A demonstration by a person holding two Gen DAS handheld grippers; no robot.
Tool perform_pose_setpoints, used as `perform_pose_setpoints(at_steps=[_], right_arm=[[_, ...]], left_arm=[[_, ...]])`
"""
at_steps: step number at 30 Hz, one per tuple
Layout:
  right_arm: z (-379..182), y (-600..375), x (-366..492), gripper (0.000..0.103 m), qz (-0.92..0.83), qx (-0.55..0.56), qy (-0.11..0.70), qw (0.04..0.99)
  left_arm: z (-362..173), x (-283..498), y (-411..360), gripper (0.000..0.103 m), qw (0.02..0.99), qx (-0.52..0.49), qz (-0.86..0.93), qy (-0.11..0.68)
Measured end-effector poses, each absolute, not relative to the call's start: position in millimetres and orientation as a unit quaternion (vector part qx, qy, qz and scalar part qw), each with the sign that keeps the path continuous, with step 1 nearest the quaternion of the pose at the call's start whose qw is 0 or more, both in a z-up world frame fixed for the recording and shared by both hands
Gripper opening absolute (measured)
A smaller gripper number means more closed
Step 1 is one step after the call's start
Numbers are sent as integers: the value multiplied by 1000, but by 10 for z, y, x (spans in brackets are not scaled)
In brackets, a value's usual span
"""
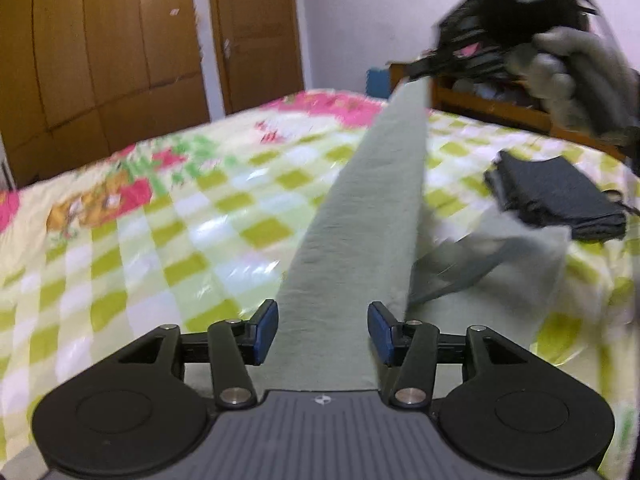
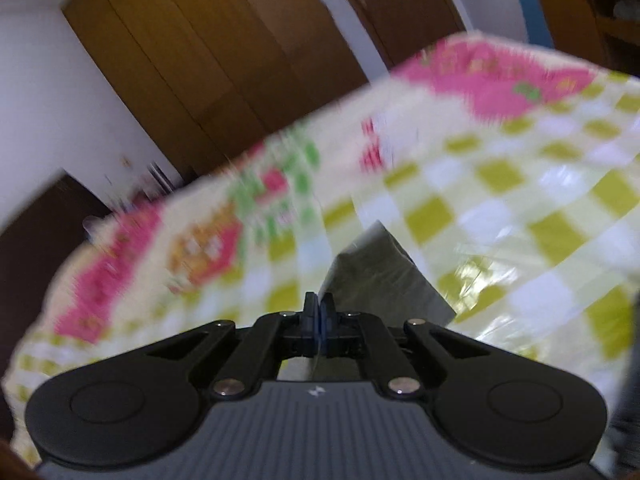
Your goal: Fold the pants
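Observation:
Pale grey-green pants stretch as a taut band from between my left gripper's fingers up to the right gripper, seen at top right in a gloved hand. My left gripper is open, its blue pads either side of the cloth, which lies over its body. More of the pants lies on the bed at right. In the right wrist view, my right gripper is shut on a corner of the pants, held above the bed. That view is motion-blurred.
A bed with a green-checked, pink-flowered cover fills both views. A folded dark grey garment lies at its right side. Wooden wardrobes stand behind the bed, and a wooden shelf at the right.

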State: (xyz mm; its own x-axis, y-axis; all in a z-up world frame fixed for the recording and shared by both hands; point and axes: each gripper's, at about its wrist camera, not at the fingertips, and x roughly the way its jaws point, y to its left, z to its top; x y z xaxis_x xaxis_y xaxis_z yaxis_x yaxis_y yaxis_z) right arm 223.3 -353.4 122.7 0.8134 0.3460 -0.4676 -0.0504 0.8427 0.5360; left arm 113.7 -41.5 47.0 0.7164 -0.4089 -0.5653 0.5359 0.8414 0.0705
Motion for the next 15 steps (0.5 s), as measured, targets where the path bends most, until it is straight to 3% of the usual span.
perform_pose_setpoints(at_steps=[4, 12, 15], right_arm=[[1307, -3983, 1413, 2, 80, 270, 269, 921], [-3, -4441, 946, 2, -27, 323, 393, 860], [-161, -4514, 913, 8, -29, 358, 393, 847]], left_arm=[[430, 929, -592, 68, 908, 123, -290, 277], [-70, 872, -1021, 68, 861, 176, -316, 357], [-57, 879, -1073, 68, 861, 179, -315, 358]])
